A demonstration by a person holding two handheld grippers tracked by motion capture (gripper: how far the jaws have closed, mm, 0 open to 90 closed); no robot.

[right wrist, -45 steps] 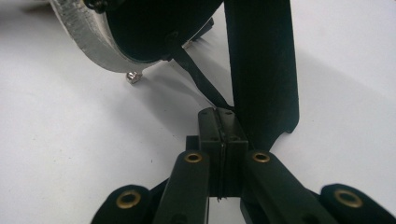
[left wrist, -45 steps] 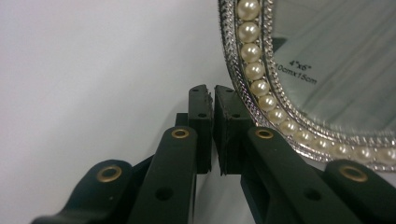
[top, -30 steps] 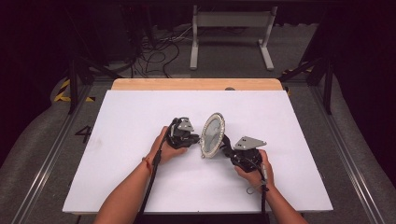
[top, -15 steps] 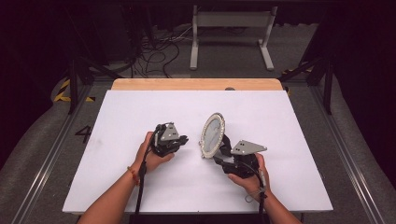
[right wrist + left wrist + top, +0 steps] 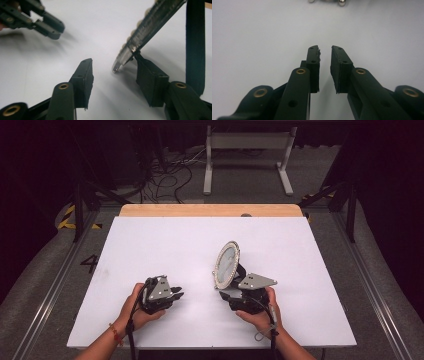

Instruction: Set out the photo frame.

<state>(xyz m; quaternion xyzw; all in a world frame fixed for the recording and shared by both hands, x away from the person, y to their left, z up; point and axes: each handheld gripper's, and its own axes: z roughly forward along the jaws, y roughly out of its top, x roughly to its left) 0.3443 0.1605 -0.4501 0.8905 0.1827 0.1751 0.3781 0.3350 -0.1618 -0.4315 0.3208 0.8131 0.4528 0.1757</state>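
The mirror (image 5: 226, 264) (oval, beaded rim, black stand) stands propped up on the white table (image 5: 150, 240), so the setting-up looks done. The right gripper (image 5: 231, 291) sits at the mirror's base; its 2 jaws have just been opening, and in the right gripper view the mirror (image 5: 147, 30) rim is between them, unpressed. The left gripper (image 5: 176, 295) is well left of the mirror, jaws slightly parted, nothing in them. What's left: backing the right one clear.
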